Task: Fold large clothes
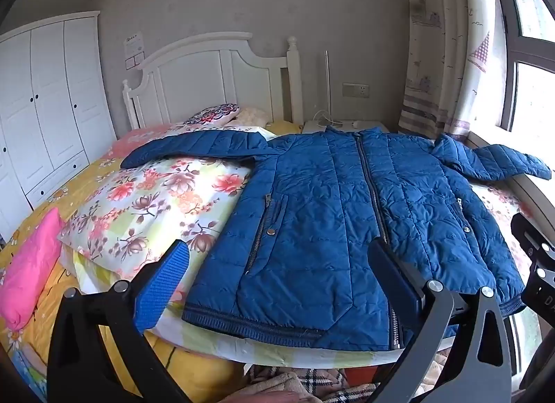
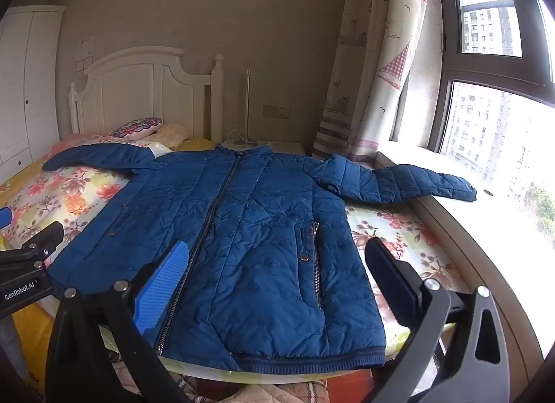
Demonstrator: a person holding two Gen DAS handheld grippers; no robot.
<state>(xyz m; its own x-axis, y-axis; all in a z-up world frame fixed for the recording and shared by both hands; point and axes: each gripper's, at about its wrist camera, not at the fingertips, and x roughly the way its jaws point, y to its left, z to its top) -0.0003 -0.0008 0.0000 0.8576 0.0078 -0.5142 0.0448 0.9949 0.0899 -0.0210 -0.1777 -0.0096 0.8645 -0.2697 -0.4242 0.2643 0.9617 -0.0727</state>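
Blue quilted jacket lies flat, zipped, sleeves outspread; left tongs and right tongs spread, holding nothing.

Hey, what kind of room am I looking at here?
A bedroom, most likely in a flat: a bed with a white headboard, a white wardrobe, and a curtained window facing tall buildings. A blue jacket lies spread on the bed.

One blue quilted jacket with two sleeves spread out, one floral quilt under it, one pink roll, one patterned cushion, one white headboard, and two grippers, left and right.
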